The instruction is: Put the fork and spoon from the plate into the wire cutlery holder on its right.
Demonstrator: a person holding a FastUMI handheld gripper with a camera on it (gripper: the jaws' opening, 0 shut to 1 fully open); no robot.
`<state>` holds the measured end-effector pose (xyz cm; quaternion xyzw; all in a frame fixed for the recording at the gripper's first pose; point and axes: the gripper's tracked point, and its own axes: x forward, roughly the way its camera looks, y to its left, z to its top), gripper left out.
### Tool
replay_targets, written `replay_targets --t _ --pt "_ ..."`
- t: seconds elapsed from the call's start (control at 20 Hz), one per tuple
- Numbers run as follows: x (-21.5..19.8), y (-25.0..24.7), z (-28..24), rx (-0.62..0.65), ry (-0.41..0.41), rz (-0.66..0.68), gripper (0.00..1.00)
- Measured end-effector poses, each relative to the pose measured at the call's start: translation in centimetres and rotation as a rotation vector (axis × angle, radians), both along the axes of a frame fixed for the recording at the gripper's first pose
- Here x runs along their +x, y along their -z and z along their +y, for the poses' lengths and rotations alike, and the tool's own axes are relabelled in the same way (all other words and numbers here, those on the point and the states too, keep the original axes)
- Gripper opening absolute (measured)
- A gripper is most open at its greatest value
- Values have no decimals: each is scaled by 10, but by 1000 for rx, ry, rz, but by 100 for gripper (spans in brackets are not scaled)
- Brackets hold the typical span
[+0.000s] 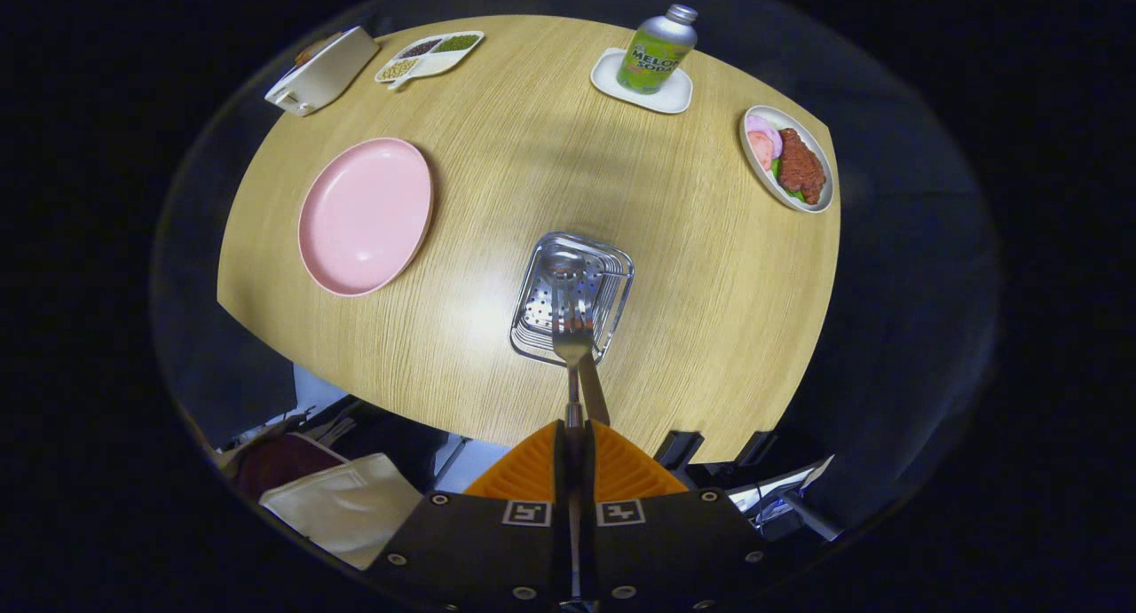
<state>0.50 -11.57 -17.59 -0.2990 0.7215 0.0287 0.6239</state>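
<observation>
Fork held over the wire holder, spoon seemingly already inside.

The fingers are pressed together on the handle of a slim silver metal fork, its tines pointing ahead and hanging over the near rim of the rectangular silver wire cutlery holder on the pale wooden desk; a rounded silver metal spoon appears to lie in the holder already, though its shape blurs into the perforated base; the round pink plate to the holder's left sits bare; to finish well, I judge the fork should be carried further over the middle, lowered until it is inside the walls, and only then let go, so it cannot tip over the rim; the fork's handle is hidden between the fingers, and how high it hangs above the holder cannot be told.
</observation>
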Motion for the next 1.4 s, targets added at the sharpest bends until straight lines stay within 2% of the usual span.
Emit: replay_targets --t 0.35,0.75,0.9,0.95,1.0,1.05,1.1,1.15,1.2,1.4 --pt "14 13 5 -85 -64 113 4" --pt "22 24 9 -116 -67 166 5" --pt "24 25 19 -97 -56 177 11" --pt "22 28 17 -95 -62 180 17" --pt "23 28 20 -99 -60 178 37" --pt "23 28 21 -100 -66 176 48" --pt "25 29 22 -98 -74 168 71" --pt "27 29 24 -93 -78 157 82" --pt "30 30 27 -82 -80 143 99" --pt "43 22 38 -52 -100 64 100"
